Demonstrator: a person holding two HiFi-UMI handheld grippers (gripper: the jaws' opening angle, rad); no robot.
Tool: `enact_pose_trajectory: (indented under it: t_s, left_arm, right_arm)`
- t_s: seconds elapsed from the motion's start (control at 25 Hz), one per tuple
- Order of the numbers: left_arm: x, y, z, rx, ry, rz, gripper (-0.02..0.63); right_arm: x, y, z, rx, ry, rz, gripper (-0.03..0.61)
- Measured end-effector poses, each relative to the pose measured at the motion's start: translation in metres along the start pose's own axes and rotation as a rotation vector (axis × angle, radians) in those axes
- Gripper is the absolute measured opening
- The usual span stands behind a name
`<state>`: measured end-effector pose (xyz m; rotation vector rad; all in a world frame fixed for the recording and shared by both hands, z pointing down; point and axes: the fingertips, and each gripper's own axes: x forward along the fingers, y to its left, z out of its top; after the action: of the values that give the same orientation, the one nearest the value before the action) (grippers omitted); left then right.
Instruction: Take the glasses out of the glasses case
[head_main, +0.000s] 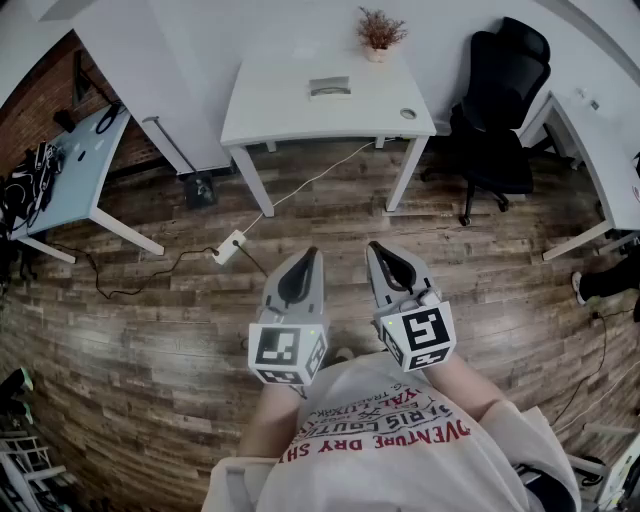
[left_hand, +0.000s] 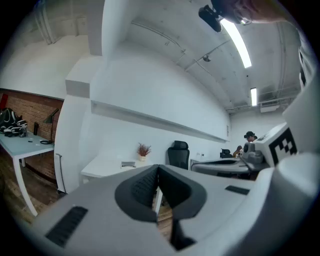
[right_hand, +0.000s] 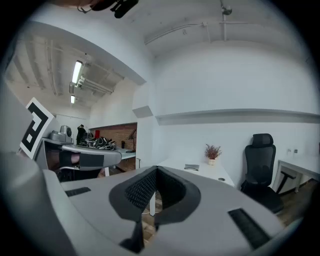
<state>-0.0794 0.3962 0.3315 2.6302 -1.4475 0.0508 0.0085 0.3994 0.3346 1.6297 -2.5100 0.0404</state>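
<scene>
Head view. A wood floor fills most of the frame and lies bare across the centre, between the person and a white desk at upper centre. A black office chair stands at the desk's right end. A pale blue table occupies the left edge and another white table the right edge. A power strip with its cable lies on the floor just below the desk. On the desk are a small potted plant at the back edge and a flat grey glasses case, well apart from both tongs. The left gripper and right gripper are side by side at lower centre. Each has its jaws pressed together at the tips, nothing between them, touching nothing.
</scene>
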Motion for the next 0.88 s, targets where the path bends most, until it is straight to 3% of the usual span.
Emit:
enact_pose_trajectory:
  t_s: [0.52,0.88]
  left_arm:
    - [0.001,-0.005,0.000,-0.008,-0.006,-0.010,-0.003]
    - [0.018,0.004,-0.018,-0.029,0.049,-0.009,-0.003]
  right_arm:
    - [-0.001,-0.003,-0.005,0.033,0.008,-0.006,0.012]
    - [0.013,-0.014,-0.024,0.088,0.043,0.005,0.012]
